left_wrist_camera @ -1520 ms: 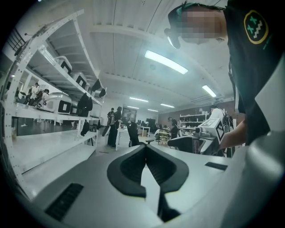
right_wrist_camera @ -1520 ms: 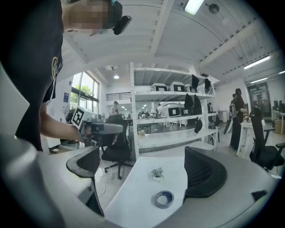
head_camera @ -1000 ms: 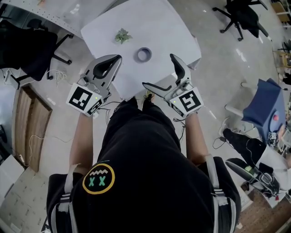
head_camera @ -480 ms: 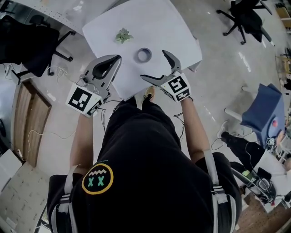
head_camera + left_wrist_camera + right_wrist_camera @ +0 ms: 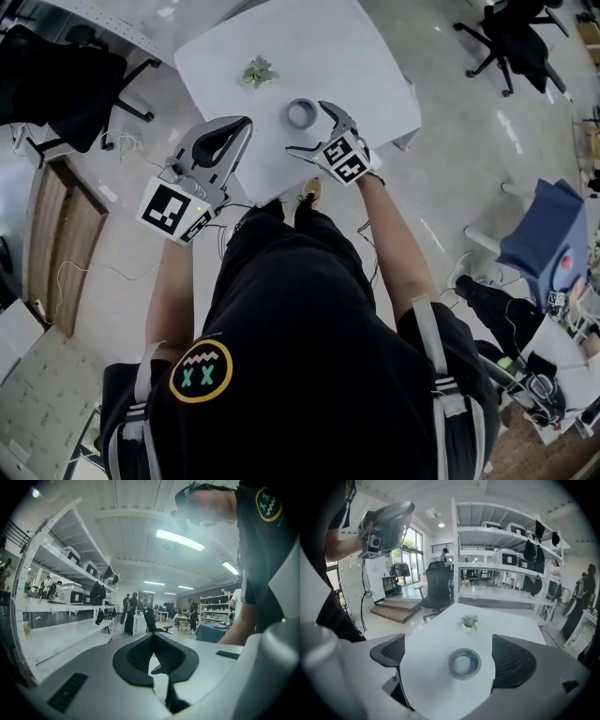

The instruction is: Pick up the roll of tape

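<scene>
A grey roll of tape [image 5: 301,113] lies flat on the white table [image 5: 319,56], near its front edge. In the right gripper view the tape [image 5: 464,663] sits straight ahead, between the lines of the two jaws and a little beyond them. My right gripper [image 5: 309,131] [image 5: 454,657] is open and empty, just in front of the roll over the table edge. My left gripper [image 5: 242,125] is shut, held up at the table's left front edge, pointing out into the room; in its own view the left gripper [image 5: 153,637] has its pads pressed together on nothing.
A small green potted plant [image 5: 255,71] [image 5: 468,622] stands on the table behind the tape. Black office chairs [image 5: 66,84] stand at the left and far right. A blue-covered object [image 5: 544,230] is at the right. White shelving [image 5: 506,569] rises beyond the table.
My right gripper has moved forward and left from the table's front edge up to the tape. The left gripper has stayed nearly still.
</scene>
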`<state>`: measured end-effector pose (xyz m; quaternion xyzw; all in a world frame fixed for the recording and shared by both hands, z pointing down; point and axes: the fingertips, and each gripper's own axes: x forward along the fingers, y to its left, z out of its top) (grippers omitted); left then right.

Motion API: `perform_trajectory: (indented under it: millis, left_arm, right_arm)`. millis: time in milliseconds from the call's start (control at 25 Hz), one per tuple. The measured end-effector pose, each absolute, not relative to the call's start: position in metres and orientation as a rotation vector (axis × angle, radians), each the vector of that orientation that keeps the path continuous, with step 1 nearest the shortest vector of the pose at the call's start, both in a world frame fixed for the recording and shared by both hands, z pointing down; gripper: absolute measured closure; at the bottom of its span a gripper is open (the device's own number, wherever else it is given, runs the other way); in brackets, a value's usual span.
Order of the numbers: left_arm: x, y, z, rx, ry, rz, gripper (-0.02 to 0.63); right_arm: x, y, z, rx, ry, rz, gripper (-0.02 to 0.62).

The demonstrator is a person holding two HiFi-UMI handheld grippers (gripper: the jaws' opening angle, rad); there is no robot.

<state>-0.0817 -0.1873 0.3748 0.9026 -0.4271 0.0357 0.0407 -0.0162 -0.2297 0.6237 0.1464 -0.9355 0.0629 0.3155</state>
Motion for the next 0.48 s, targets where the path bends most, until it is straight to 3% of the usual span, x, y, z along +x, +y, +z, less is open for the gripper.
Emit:
perform_trajectory:
  millis: [480]
  left_arm:
    - [-0.096,-0.181,0.375,2.723,-1.356,0.136,0.589]
  right_arm:
    - [-0.027,-0.231,0.725,0.161,-2.189,0.137,0.014]
